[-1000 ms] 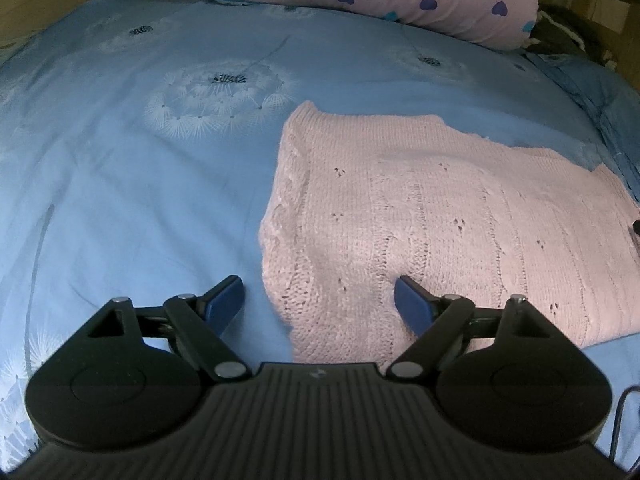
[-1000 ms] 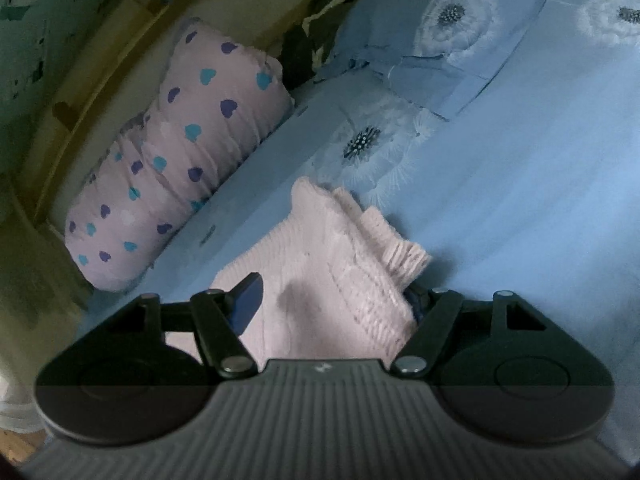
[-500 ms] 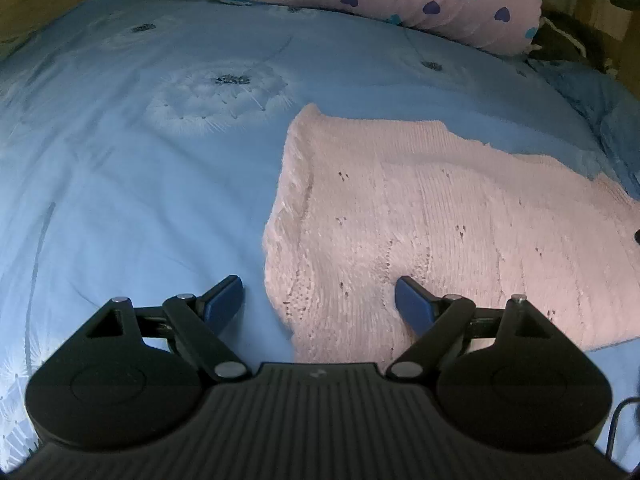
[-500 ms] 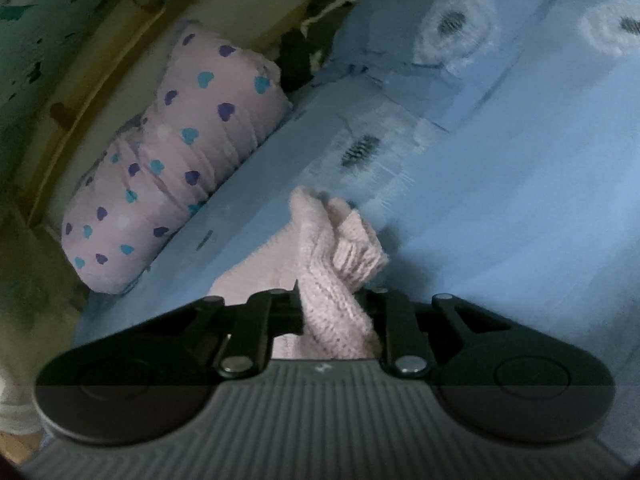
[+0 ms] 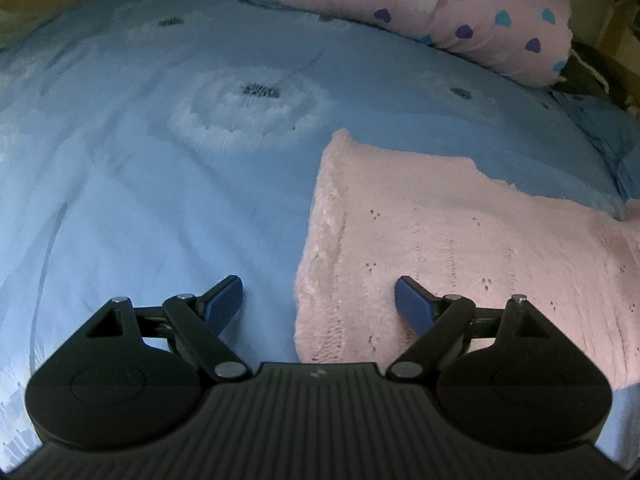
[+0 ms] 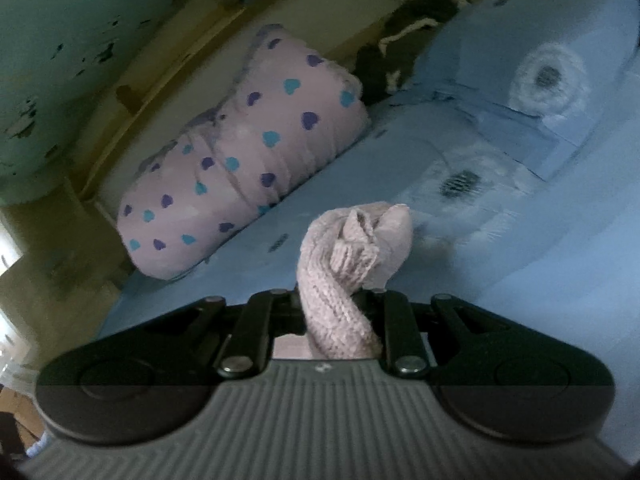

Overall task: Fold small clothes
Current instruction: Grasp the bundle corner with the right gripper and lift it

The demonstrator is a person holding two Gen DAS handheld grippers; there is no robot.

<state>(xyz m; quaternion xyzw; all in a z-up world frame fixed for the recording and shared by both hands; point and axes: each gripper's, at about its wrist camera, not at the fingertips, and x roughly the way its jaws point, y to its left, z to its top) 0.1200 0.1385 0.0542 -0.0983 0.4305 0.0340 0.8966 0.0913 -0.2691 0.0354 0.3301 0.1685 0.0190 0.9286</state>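
A pink knitted sweater (image 5: 460, 248) lies spread on the blue bedspread (image 5: 160, 184). My left gripper (image 5: 319, 300) is open, low over the sweater's near left corner; its left finger is over the bedspread, its right finger over the knit. My right gripper (image 6: 332, 312) is shut on a bunched end of the sweater (image 6: 352, 256) and holds it raised above the bed. Its fingertips are hidden by the fabric.
A pink pillow with blue and purple hearts (image 5: 440, 12) lies along the far edge of the bed, also in the right wrist view (image 6: 240, 172). A blue pillow (image 6: 540, 80) and a dark cloth (image 6: 400, 40) lie beyond it, by a wooden bed frame (image 6: 160, 64).
My right gripper closed on the sweater's end and lifted it off the bed. My left gripper stayed open and shifted slightly left along the sweater's edge.
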